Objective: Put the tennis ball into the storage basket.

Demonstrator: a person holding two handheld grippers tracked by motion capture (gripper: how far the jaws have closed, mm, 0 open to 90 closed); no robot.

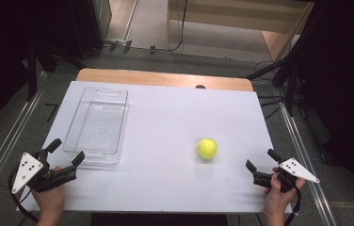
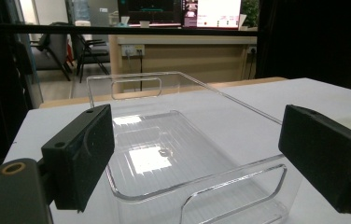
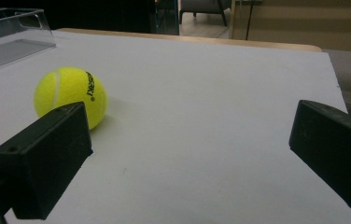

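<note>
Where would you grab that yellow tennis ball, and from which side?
Probably across its widest middle. The tennis ball is round and sits free on the white table, so any opposite pair of sides would do. The right tool is nearest, open, with the ball just ahead and to its left, so coming in low from the person's side and closing on both flanks looks simplest.

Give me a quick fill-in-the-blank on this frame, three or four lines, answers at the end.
1. The tennis ball lies nearer the person's ____ tool.
2. The clear plastic bin holds ____.
3. The jaws of the left tool stand ____, close to the bin's near end.
4. The colour of the ball is ____.

Answers: right; nothing; open; yellow
</note>
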